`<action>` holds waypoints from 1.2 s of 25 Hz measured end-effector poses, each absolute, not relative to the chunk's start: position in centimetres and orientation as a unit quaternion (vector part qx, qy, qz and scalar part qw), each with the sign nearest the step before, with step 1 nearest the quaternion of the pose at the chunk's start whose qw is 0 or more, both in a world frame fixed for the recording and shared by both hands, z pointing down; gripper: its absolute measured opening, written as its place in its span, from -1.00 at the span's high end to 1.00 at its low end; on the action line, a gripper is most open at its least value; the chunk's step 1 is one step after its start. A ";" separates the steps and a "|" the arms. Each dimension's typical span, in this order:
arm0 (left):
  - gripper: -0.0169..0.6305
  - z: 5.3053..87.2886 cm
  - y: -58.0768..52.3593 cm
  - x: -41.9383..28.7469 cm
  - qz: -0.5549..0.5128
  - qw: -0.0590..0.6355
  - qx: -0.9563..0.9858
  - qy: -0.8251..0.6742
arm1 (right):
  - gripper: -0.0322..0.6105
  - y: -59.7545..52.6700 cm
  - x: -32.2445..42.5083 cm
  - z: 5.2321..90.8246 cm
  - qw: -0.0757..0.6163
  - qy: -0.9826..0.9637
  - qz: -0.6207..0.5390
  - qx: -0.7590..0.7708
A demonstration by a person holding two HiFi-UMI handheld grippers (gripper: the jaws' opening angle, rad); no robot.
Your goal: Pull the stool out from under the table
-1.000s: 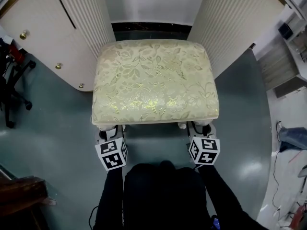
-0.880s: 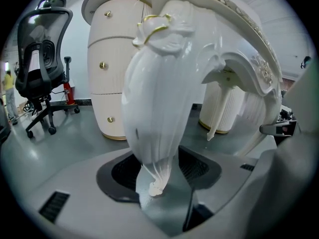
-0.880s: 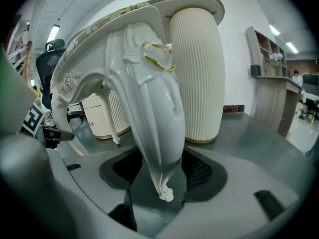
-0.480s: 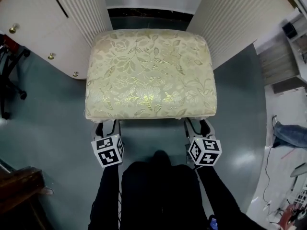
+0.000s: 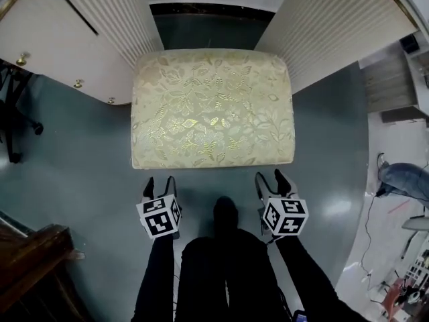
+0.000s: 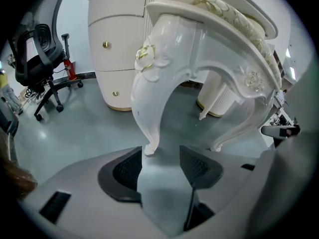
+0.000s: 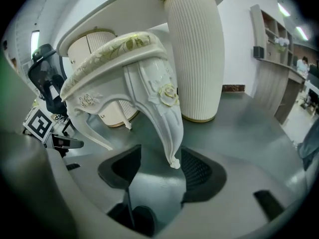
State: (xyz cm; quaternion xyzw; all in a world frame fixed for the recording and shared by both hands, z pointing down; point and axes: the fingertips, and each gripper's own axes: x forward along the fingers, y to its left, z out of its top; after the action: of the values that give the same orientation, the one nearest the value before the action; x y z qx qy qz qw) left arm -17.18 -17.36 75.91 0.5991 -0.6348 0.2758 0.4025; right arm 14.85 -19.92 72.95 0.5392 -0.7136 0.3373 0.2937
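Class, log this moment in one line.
stool: upright, ungripped | left gripper: jaws just been opening, empty | right gripper: jaws just been opening, empty

Cream and pale gold on the stool cushion (image 5: 212, 109), in a woven pattern of leaves and flowers. Glossy white on the stool legs (image 6: 147, 96), with a carved rose touched in gold. Dull grey-green on the floor (image 5: 87, 173). Cream white with fine upright ribs on the table pedestals (image 5: 335, 32), a thin gold band at the foot. Cream also on the drawer unit (image 5: 60, 52), with small gold knobs (image 5: 78, 84). Black square markers on white on the cubes of the left gripper (image 5: 159, 181) and the right gripper (image 5: 270, 177); black meshed pads (image 6: 127, 168) in pale grey jaws. Black sleeves (image 5: 154, 274). Black office chair (image 6: 37, 49). Dark brown wood (image 5: 33, 260) at the lower left corner.
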 end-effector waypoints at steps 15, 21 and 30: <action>0.92 61.1 -17.7 -14.7 0.279 0.442 0.601 -0.605 | 0.89 -19.2 12.4 58.9 0.326 -0.707 0.365 0.511; 0.93 54.8 -18.8 -13.2 0.275 0.447 0.611 -0.593 | 0.89 -19.7 11.5 53.0 0.330 -0.712 0.368 0.498; 0.93 44.9 -20.8 -11.9 0.272 0.441 0.620 -0.589 | 0.89 -21.5 11.6 43.4 0.342 -0.725 0.349 0.486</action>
State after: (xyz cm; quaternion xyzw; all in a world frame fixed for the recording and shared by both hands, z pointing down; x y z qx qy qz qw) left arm -11.85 -20.75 44.90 0.6202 -0.5887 0.2721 0.4414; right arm 11.60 -21.53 43.40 0.4864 -0.7247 0.3486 0.3417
